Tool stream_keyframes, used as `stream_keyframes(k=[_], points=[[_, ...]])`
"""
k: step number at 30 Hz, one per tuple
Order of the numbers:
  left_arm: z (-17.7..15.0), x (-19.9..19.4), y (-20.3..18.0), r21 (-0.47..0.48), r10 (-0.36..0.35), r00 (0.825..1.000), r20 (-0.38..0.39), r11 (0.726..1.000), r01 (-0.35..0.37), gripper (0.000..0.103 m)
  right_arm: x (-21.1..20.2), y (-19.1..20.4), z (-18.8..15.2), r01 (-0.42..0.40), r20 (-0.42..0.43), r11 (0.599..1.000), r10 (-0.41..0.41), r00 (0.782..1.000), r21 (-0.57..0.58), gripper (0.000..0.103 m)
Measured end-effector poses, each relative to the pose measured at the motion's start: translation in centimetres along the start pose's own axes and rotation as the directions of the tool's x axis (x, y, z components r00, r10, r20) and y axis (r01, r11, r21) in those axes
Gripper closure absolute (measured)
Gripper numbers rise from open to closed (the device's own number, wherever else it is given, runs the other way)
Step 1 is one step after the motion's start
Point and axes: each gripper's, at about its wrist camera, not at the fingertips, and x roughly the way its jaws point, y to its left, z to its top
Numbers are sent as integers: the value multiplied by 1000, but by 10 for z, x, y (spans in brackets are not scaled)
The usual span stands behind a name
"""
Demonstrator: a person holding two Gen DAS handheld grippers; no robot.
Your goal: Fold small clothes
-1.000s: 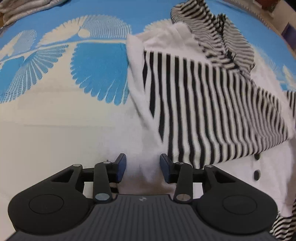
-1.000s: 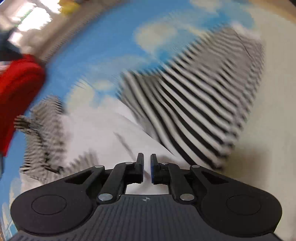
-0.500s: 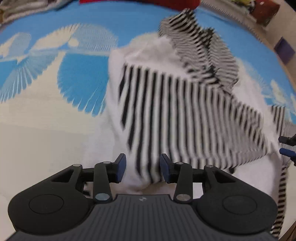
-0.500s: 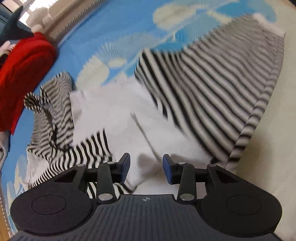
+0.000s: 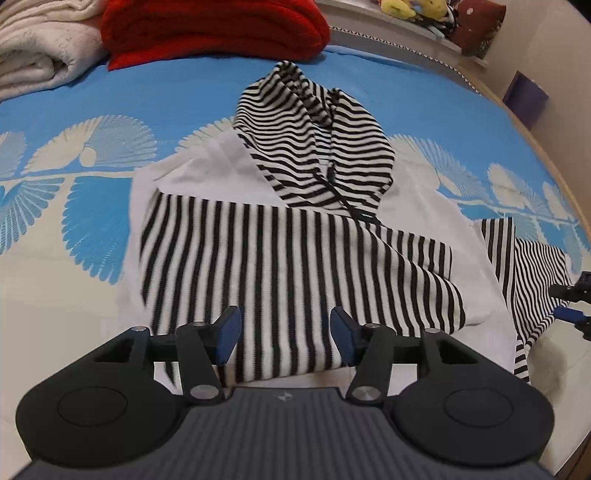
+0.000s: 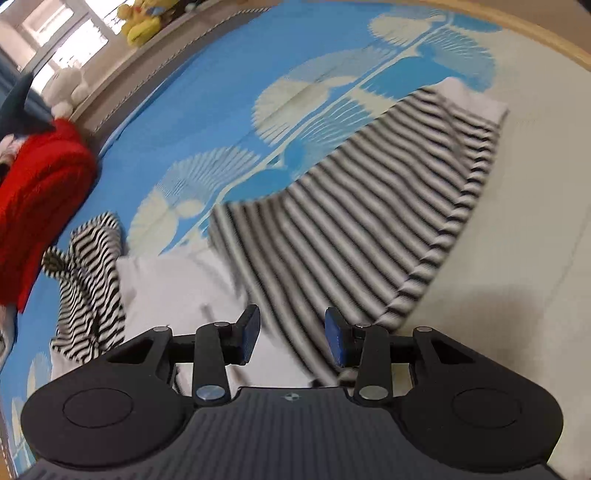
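Striped hoodie (image 5: pixel 295 258) blurs under both parted, empty tongs, left (image 5: pixel 284 338) just widened, right (image 6: pixel 291 339) just opened.

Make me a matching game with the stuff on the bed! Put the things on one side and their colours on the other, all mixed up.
Things:
1. hood
2. folded sweater
3. towel
4. bedspread

Colours:
A. blue with cream fan shapes
B. red
C. black and white stripes
D. cream

Pairs: 1-C, 2-B, 3-D, 4-A
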Motion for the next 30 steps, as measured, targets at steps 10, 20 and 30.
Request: stream_keyframes(k=[10, 20, 30], points=[[5, 0, -25, -33, 33, 992, 121, 999, -29, 20, -2, -56, 29, 39, 117, 999, -43, 992, 32, 62], [10, 10, -34, 11, -42, 994, 99, 999, 41, 20, 23, -122, 73, 118, 151, 982, -140, 979, 147, 62], [16, 21, -17, -42, -32, 998, 56, 999, 34, 20, 55, -143, 88, 79, 86, 965, -103, 991, 249, 85]])
